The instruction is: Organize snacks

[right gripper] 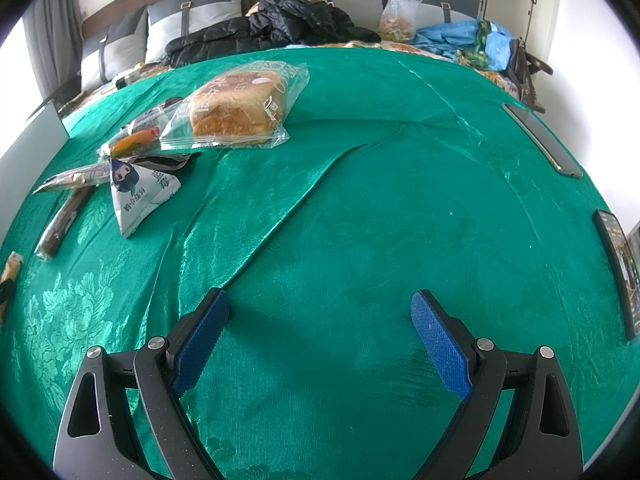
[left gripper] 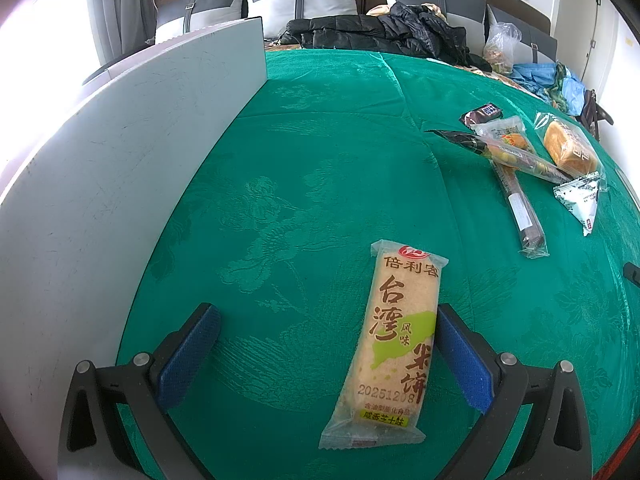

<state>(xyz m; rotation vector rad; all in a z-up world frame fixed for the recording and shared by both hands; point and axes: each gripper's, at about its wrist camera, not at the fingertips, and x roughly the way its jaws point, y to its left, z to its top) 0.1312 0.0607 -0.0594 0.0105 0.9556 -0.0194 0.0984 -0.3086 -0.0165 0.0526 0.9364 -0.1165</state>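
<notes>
Closest in, the left gripper (left gripper: 328,328) stands wide over the green cloth (left gripper: 304,152), and a long rice cracker packet (left gripper: 394,340) lies flat between its blue pads, close against the right-hand pad (left gripper: 460,360) and well clear of the other. Nothing is pinched. To that gripper's left a white box (left gripper: 120,168) shows only its outer wall, tall and plain; what it holds, if anything, cannot be seen from here.

The right gripper (right gripper: 320,312) is spread just as wide above bare cloth, with nothing between its pads.

Further out on the cloth sits the loose heap of snacks: a triangular white pouch (right gripper: 136,196) with a cartoon figure, a long dark stick packet (right gripper: 64,220), and a clear-wrapped loaf of bread (right gripper: 236,108) behind them, several overlapping. Two phones (right gripper: 542,140) lie at the cloth's right edge. Beyond, a black jacket (right gripper: 280,20) and a clear plastic bag (right gripper: 400,10) rest against grey cushions.
</notes>
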